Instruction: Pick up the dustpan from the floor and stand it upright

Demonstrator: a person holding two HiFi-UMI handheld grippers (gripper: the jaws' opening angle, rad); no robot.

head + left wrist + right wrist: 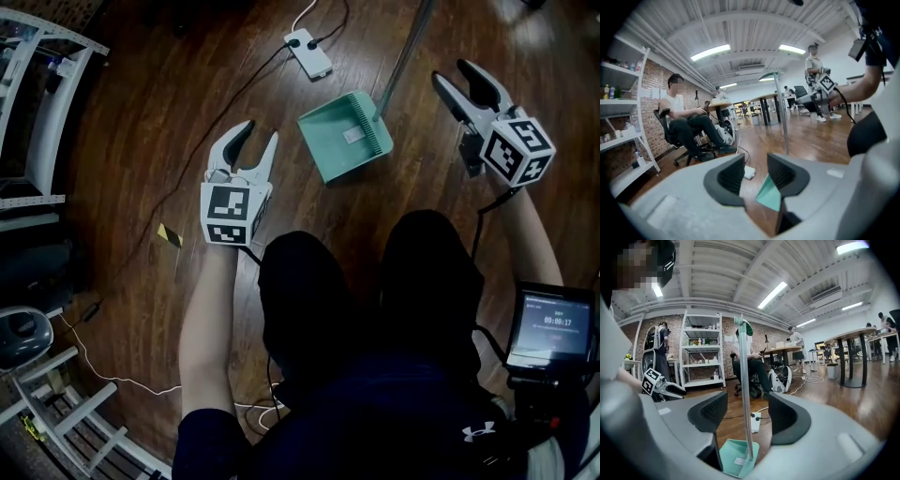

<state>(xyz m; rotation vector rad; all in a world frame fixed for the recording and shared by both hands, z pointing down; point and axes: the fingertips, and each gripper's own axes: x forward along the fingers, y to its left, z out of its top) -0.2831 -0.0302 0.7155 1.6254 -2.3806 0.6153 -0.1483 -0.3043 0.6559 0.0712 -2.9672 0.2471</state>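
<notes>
The teal dustpan (343, 136) rests on the wooden floor with its long grey handle (405, 47) standing up from it. My left gripper (260, 133) hangs open just left of the pan, with nothing between its fingers. In the left gripper view the pan (768, 194) shows past the open jaws of that gripper (754, 176). My right gripper (453, 75) is open to the right of the handle. In the right gripper view the handle (745, 380) rises between the open jaws of that gripper (747, 414), untouched by the pads, above the pan (736, 458).
A white power strip (308, 52) with cables lies on the floor behind the dustpan. A white shelf rack (37, 112) stands at the left. A small yellow scrap (170, 234) lies on the floor. A person sits in an office chair (689, 124); tables stand further back.
</notes>
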